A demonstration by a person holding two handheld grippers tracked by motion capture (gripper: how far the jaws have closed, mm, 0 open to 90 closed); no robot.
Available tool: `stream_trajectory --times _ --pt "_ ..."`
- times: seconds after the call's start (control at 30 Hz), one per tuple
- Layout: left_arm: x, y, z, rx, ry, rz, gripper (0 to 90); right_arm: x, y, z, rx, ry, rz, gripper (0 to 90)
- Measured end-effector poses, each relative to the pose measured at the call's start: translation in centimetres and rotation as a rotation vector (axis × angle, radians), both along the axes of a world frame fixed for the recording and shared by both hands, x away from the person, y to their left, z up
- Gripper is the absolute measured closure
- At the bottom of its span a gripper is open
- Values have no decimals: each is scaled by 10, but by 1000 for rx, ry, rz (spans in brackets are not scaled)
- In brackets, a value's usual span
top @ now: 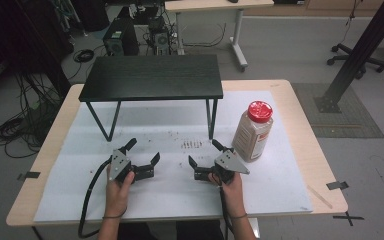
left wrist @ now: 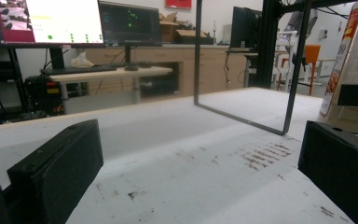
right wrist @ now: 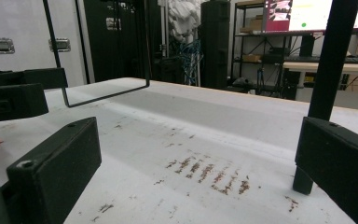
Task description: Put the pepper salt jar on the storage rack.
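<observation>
Jar (top: pixel 253 132) with red lid upright on white mat (top: pixel 280 185), right of black shelf (top: pixel 152 77), just beside right gripper (top: pixel 204 155) | right gripper: jaws spread, nothing between, low over mat | left gripper (top: pixel 142 151): jaws spread, holding nothing, well apart from jar | brown stains (top: pixel 191 144) between grippers and shelf leg

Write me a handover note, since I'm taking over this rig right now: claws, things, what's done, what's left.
Left claw: open, holding nothing, resting low over the white sheet.
Right claw: open, holding nothing, just left of the jar.
Jar: upright, red lid on, right of the small black table, untouched.
Done: nothing that shows; brown smears mark the sheet.
Left: probably grasping the jar, nearest the right claw.
</observation>
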State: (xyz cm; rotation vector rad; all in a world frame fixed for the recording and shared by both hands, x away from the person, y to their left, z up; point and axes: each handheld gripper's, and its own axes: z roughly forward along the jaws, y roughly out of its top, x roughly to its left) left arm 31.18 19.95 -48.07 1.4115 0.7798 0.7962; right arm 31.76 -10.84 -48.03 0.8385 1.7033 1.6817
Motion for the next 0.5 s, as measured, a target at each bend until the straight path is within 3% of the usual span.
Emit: stream_trajectory --times 0.5 --pt "0 0 0 -2 2 1 2 -9 -9 1 -4 7 3 0"
